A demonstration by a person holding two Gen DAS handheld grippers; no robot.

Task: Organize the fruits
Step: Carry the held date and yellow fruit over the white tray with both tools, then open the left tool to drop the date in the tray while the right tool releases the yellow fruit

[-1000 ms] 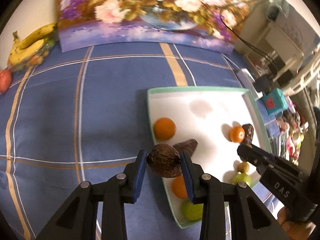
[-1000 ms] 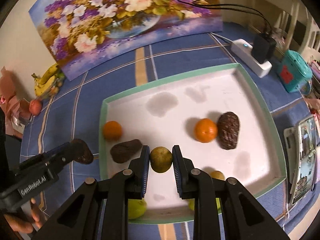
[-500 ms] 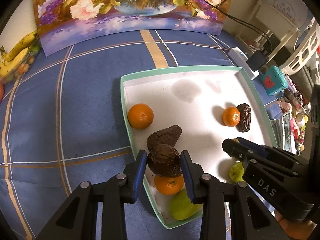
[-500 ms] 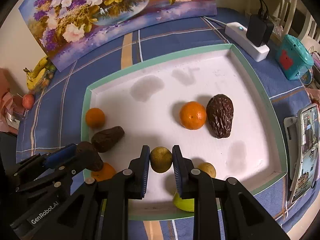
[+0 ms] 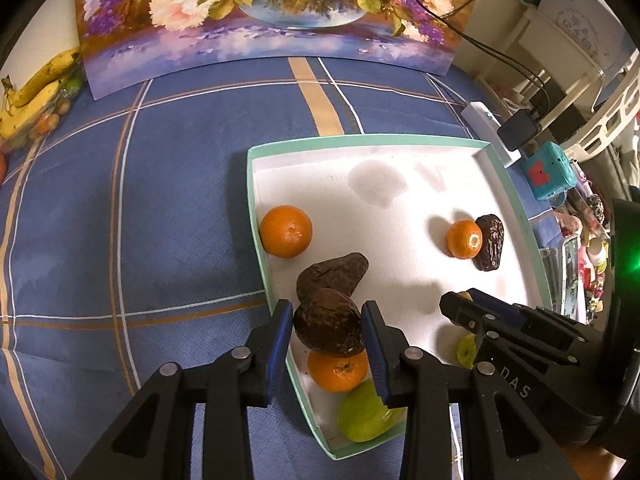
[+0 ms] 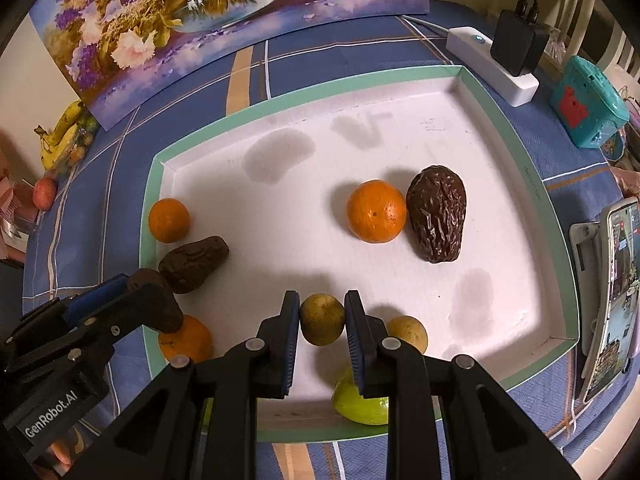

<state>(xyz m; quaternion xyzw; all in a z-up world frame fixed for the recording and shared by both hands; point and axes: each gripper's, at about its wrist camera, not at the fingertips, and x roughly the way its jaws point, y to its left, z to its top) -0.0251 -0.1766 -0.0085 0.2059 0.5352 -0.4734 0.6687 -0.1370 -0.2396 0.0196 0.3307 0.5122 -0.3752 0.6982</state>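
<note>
Left gripper (image 5: pixel 326 322) pointed steeply down over the near left corner of the white tray (image 5: pixel 516 196), jaws opening, a wrinkled dark avocado (image 5: pixel 329 326) between its pads just above an orange (image 5: pixel 338 372). Right gripper (image 6: pixel 322 320) was likewise tilted steeply down over the tray's near edge, clamped on a small brownish-green fruit (image 6: pixel 322 319), a yellowish fruit (image 6: pixel 408 334) just beside it.

The tray's (image 6: pixel 560 216) middle and far half lay bare; an orange (image 6: pixel 376 211) and wrinkled avocado (image 6: pixel 437 213) blocked its right side.
</note>
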